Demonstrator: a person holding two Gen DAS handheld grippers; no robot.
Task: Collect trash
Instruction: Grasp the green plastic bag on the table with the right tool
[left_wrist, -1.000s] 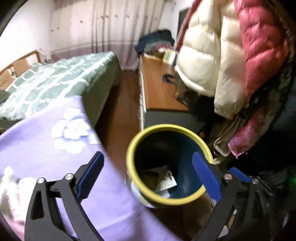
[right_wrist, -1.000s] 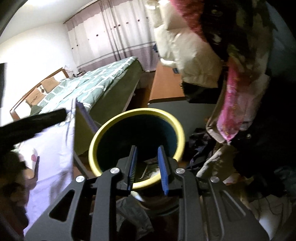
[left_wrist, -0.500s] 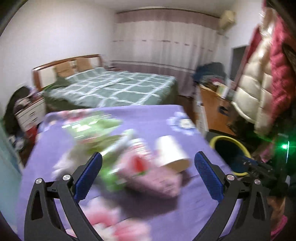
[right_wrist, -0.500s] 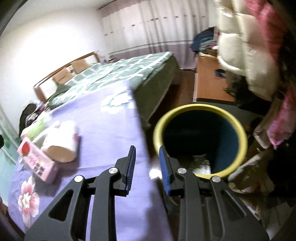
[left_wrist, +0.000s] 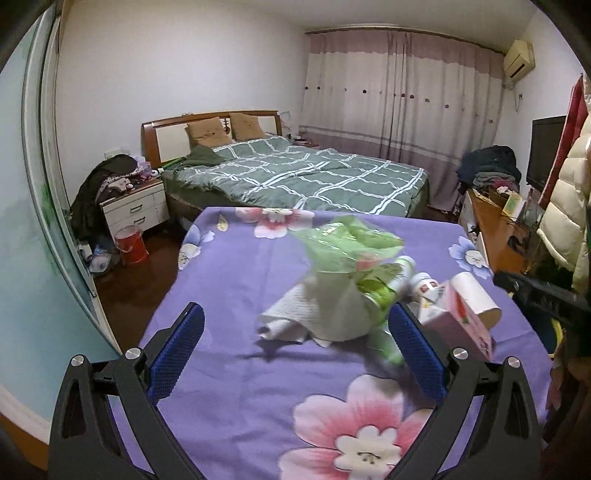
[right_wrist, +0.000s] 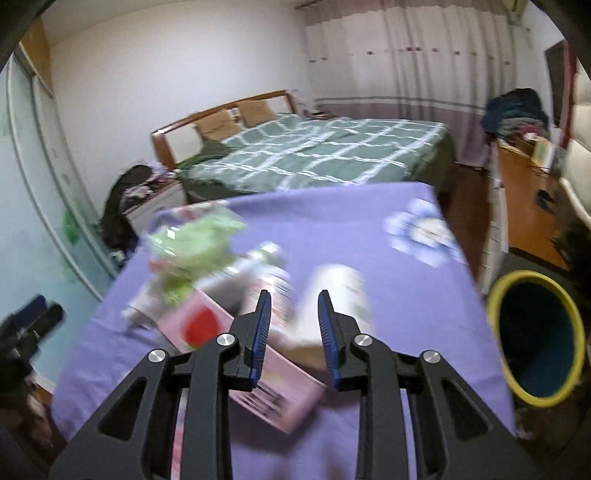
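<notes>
A heap of trash lies on the purple flowered tablecloth (left_wrist: 236, 288): a crumpled white paper towel (left_wrist: 314, 314), a green plastic bag (left_wrist: 343, 247), a bottle (left_wrist: 395, 277), a pink carton (left_wrist: 458, 321) and a paper cup (left_wrist: 476, 295). My left gripper (left_wrist: 295, 350) is open and empty, just short of the paper towel. My right gripper (right_wrist: 293, 328) is open and empty, above the pink carton (right_wrist: 207, 325) and the paper cup (right_wrist: 340, 291). The yellow-rimmed blue trash bin (right_wrist: 535, 332) stands on the floor at the table's right side.
A bed with a green checked cover (left_wrist: 306, 173) stands beyond the table. A white nightstand (left_wrist: 133, 206) and red bucket (left_wrist: 131, 243) are at the left. A wooden desk (left_wrist: 495, 229) and hanging coats (left_wrist: 565, 206) are at the right.
Both grippers have swung away from over the trash bin to the table and its heap of trash. The right gripper's fingers have opened a little wider.
</notes>
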